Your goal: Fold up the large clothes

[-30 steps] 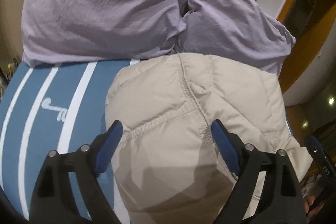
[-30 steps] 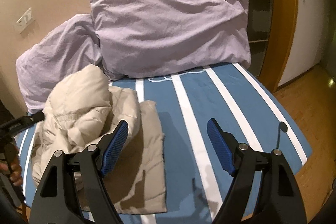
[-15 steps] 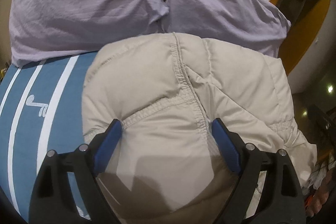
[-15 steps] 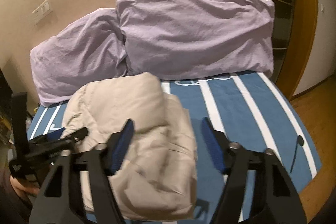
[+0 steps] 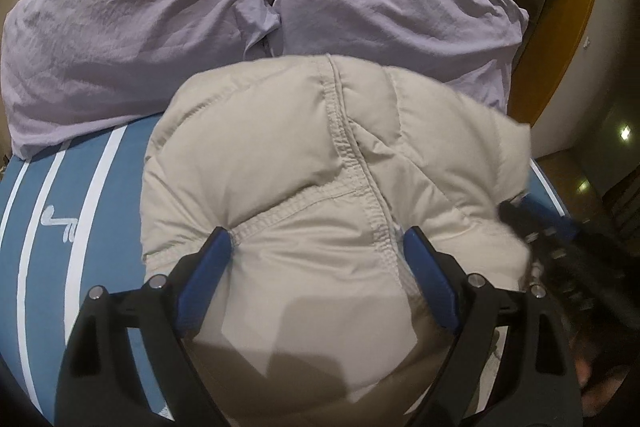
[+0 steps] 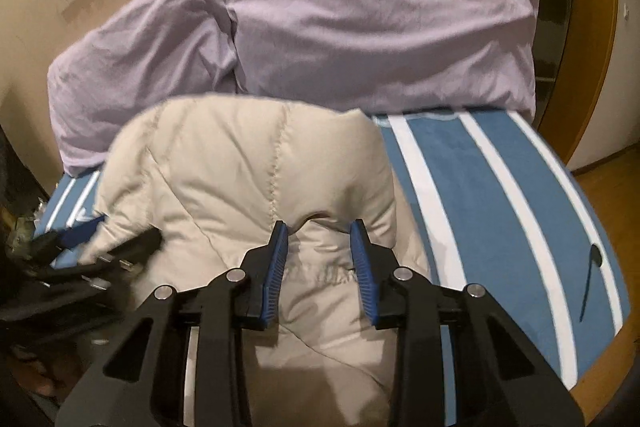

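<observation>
My left gripper [image 5: 316, 247] is spread wide, the beige puffer jacket [image 5: 304, 163] bulging between its fingers. My right gripper [image 6: 319, 243] is half closed around a jacket fold; whether it pinches, I cannot tell. Beyond lies the blue striped bedspread [image 6: 500, 195], then two lilac pillows [image 6: 360, 27].

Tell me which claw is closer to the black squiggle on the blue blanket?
Right. The right claw is on the puffy coat, with the black squiggle off to its right side. The left claw is at the coat's far side, farther away.
</observation>
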`<move>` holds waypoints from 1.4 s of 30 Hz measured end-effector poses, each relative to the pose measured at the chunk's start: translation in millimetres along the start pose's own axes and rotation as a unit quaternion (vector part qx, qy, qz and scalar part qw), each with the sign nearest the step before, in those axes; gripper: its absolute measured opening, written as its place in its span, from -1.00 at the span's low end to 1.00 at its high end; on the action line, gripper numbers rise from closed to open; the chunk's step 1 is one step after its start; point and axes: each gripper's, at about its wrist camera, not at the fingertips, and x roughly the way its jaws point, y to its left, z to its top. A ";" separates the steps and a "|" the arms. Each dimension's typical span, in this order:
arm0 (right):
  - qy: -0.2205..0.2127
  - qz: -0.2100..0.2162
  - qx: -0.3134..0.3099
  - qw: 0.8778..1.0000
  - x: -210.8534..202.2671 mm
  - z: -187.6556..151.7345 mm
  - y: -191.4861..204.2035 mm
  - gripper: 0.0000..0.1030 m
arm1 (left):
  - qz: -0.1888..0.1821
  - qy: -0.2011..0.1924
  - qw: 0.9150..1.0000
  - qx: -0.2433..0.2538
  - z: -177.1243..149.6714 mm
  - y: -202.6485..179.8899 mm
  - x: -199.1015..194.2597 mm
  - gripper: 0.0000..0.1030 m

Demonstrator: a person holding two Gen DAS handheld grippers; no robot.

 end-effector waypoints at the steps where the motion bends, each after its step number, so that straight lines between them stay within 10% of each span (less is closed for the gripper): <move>1: 0.002 -0.003 -0.002 1.000 4.6 -3.7 -0.1 -0.33 | -0.002 -0.002 1.000 0.002 0.7 -1.3 -1.9 0.69; 7: 0.013 -0.001 0.014 1.000 23.9 -14.0 -7.6 -0.33 | -0.020 -0.020 1.000 -0.007 19.1 1.9 -14.6 0.69; 21: 0.018 -0.027 0.006 0.999 16.5 -4.1 -1.1 -0.21 | 0.064 -0.045 0.997 0.001 30.9 10.6 22.7 0.76; 29: -0.043 -0.007 0.024 0.999 -4.4 45.6 3.1 0.24 | 0.062 -0.047 0.997 -0.001 22.1 16.8 36.4 0.78; 42: -0.006 -0.015 0.021 1.000 58.6 62.1 12.3 0.27 | 0.043 -0.054 0.998 -0.008 15.1 22.6 43.2 0.81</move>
